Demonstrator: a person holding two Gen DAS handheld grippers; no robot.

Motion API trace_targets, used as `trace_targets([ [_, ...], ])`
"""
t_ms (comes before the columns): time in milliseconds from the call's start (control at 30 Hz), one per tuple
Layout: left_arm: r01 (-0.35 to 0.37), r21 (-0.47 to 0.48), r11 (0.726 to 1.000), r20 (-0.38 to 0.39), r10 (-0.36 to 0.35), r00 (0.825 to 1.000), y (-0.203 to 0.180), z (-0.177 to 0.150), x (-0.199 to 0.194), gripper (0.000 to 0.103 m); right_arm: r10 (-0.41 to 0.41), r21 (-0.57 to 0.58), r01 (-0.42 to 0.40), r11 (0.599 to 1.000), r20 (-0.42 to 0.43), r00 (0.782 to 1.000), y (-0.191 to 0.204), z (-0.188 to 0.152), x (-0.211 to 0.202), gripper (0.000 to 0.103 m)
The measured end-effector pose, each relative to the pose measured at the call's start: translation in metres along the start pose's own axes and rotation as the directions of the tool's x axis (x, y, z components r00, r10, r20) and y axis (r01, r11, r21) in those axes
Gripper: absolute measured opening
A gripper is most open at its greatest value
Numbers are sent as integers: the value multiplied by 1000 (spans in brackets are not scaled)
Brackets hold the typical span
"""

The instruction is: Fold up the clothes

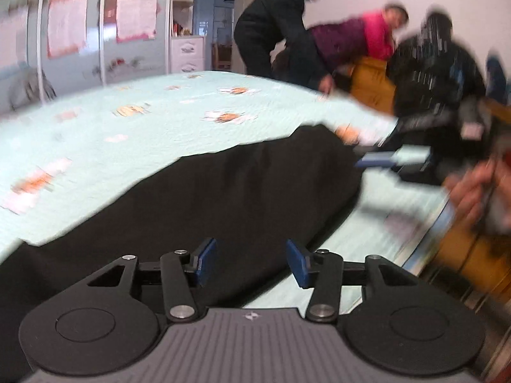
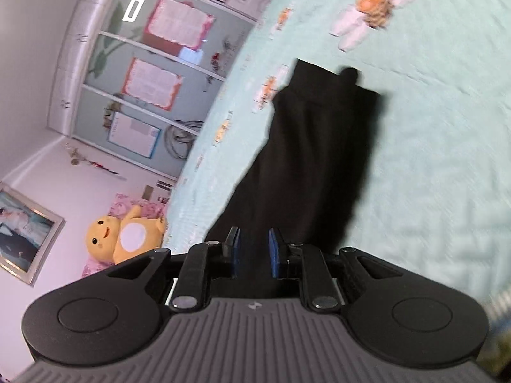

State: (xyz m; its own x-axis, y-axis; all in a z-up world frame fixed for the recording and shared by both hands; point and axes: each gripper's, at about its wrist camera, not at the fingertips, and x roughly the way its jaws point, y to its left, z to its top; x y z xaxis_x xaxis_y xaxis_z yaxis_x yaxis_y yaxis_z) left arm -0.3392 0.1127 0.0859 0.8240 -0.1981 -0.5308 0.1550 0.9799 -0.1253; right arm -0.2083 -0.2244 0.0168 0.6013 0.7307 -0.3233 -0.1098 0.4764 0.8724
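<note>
The left gripper [image 1: 251, 263] stands with its blue pads apart and nothing between them, hovering just above a black garment [image 1: 198, 191] that stretches ahead of it across a pale green bedspread [image 1: 127, 127]. The right gripper [image 2: 254, 252] has its jaws parted by a narrow gap, gripping nothing, with the same black garment [image 2: 306, 166] running straight out ahead on the flowered bedspread [image 2: 431, 159]. A yellow plush toy [image 2: 124, 236] sits off to its left.

Mint flowered bedspread [image 1: 134, 134]; sliding-door wardrobe [image 2: 134, 73]; white drawers [image 1: 186, 52]; framed picture [image 2: 24, 233]
</note>
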Motion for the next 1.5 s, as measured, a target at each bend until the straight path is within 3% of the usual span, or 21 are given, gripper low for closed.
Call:
trace_targets([
  [100,57,-128,990,-17,-59,998,-1,22,32,48,19,-12,-19,1000,21,1000,0,20,9,20],
  [300,53,-64,997,55,-49,997,-19,73,103,52,60,-44,-55,998,113,992,23,69,31,20],
  [433,-44,-167,985,54,54,997,10,82,165,52,75,-43,-70,997,158,985,18,94,54,20],
  [500,-119,-249,961,2,124,992,36,70,195,45,64,-3,-64,998,165,984,-3,101,70,20],
  [533,-120,-305,945,-12,122,992,49,61,204,38,58,17,-61,998,169,984,-14,105,77,18],
  [567,-101,-348,932,6,110,994,58,54,206,29,-2,30,-3,1000,168,986,-29,107,86,16],
  [600,-81,-377,923,25,97,995,62,51,204,28,-126,39,121,992,165,978,-52,106,95,0],
  [633,-60,-405,912,44,85,995,66,49,203,27,-134,54,126,991,190,973,-75,104,96,0],
  [667,-44,-427,903,57,76,995,70,47,202,26,-71,53,60,997,232,970,-86,102,90,0],
  [833,-58,-429,902,56,91,994,68,51,200,22,-103,80,85,993,252,962,-88,106,83,0],
  [933,-68,-411,909,57,100,993,66,55,191,28,-103,93,81,992,268,958,-81,105,75,1],
  [967,-67,-402,913,71,104,992,62,56,180,35,-104,89,82,993,278,955,-77,104,70,6],
  [1000,-66,-393,917,84,107,991,59,57,170,41,-98,62,84,995,290,952,-67,100,64,7],
  [1100,-45,-354,934,120,93,988,46,55,133,47,-53,-72,77,994,286,957,-29,81,45,8],
  [1133,-27,-342,939,126,75,989,41,51,118,48,-35,-113,68,991,272,962,-17,72,39,9],
  [1233,16,-366,930,107,25,994,39,30,71,51,11,-192,14,981,128,992,11,29,44,17],
  [1300,-3,-412,911,90,44,995,49,11,37,51,19,-222,-16,975,11,1000,21,-8,55,17],
  [1367,-70,-488,870,75,122,990,69,-11,0,51,17,-210,-35,977,-87,996,25,-42,66,17],
  [1433,-169,-585,793,57,247,967,97,-35,-40,51,8,-192,-37,981,-152,988,29,-68,75,17],
  [1500,-262,-688,677,35,392,919,127,-60,-84,51,-10,-199,-32,979,-204,979,37,-88,83,17],
])
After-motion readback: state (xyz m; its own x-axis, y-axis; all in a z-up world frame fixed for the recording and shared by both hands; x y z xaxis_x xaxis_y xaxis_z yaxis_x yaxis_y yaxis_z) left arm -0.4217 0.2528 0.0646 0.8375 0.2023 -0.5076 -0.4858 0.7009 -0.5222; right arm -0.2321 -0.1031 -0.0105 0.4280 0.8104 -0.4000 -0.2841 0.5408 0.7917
